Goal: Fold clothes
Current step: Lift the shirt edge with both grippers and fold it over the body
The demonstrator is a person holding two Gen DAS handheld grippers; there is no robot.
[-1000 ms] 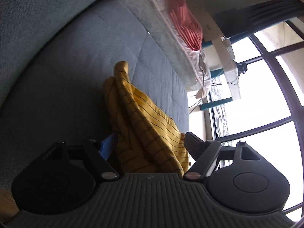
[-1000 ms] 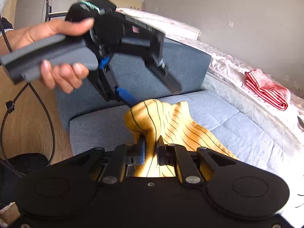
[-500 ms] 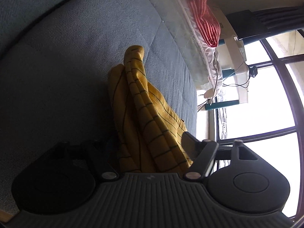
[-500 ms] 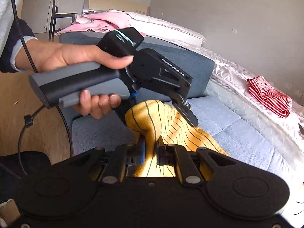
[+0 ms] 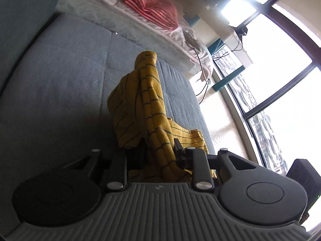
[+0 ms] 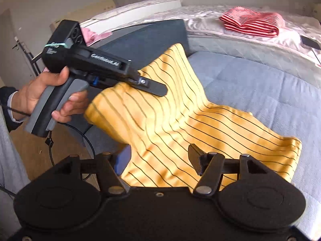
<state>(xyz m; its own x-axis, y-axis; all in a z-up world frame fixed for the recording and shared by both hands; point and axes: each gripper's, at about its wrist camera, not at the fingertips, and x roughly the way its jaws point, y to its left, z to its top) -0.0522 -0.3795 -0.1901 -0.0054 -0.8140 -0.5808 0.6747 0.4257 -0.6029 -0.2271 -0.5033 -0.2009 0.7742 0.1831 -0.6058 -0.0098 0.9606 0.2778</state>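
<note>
Nearest me, the right gripper (image 6: 159,161) has its jaws spread wide, hovering over the yellow striped garment (image 6: 180,124) with nothing between them (a grasp just let go or one about to be taken; this look fits either). The one yellow garment lies part-draped on the grey-blue sofa seat (image 6: 250,76), toward its front edge. Beyond, the left gripper (image 6: 152,86), held in a hand (image 6: 46,96), is clamped on a gathered ridge of the cloth, lifting that end off the cushion, I judge so that it can be carried over into a fold. Farther back, one red-and-white striped garment (image 6: 252,22) sits folded on the bed (image 6: 210,20) behind the sofa. Two grippers, two garments that I can make out clearly.
</note>
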